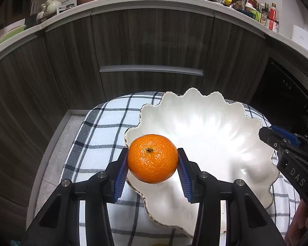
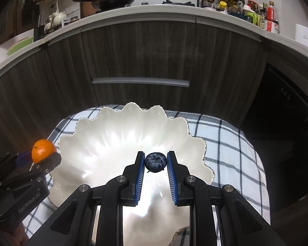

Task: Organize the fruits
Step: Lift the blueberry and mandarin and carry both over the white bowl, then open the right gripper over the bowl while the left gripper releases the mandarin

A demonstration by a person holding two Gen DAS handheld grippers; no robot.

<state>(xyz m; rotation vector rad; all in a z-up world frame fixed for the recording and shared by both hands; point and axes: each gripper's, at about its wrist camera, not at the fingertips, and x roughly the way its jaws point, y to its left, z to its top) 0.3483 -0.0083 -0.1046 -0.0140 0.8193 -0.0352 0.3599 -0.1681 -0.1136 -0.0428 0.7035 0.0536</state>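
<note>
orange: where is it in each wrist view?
Left wrist: the orange sits at centre, low, clamped between the left gripper pads, over the near-left rim of the white bowl.
Right wrist: orange at far left, mid-height, beside the bowl's left rim.
Shared landmark: the scalloped white bowl on the checked cloth.

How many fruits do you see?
2. A mandarin orange is gripped in the left tool over the near-left rim of the white scalloped bowl. A blueberry is pinched in the right tool above the bowl. Others may be out of view.
</note>
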